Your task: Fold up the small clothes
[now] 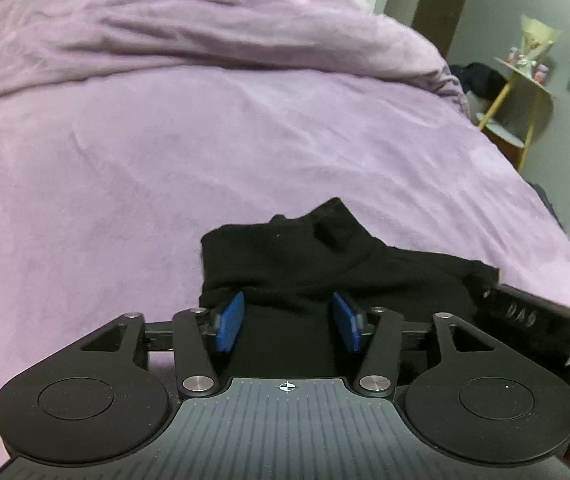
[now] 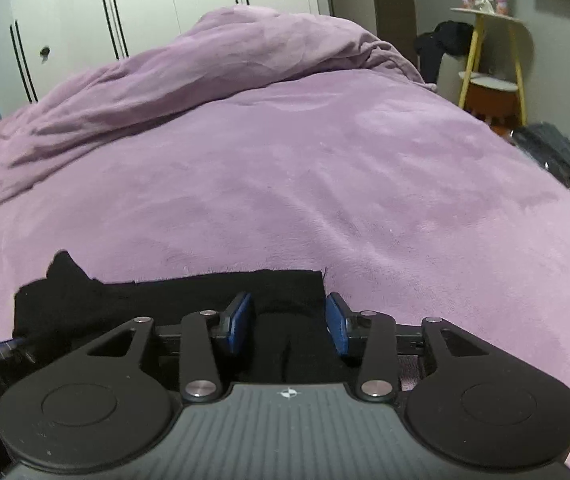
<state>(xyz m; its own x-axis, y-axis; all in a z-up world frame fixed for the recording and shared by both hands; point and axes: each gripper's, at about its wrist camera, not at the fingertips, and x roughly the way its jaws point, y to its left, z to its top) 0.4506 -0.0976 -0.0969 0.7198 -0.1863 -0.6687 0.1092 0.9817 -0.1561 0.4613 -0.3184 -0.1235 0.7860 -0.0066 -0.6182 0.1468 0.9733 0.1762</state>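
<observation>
While both grippers, left (image 1: 288, 322) and right (image 2: 290, 322), sit half-open astride the black garment (image 1: 325, 264) gripping nothing, I'd pinch both near corners evenly before lifting.

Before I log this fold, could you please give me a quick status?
Left gripper open, right gripper open, both over black garment. Garment rumpled on purple blanket. Nothing in the way.
</observation>
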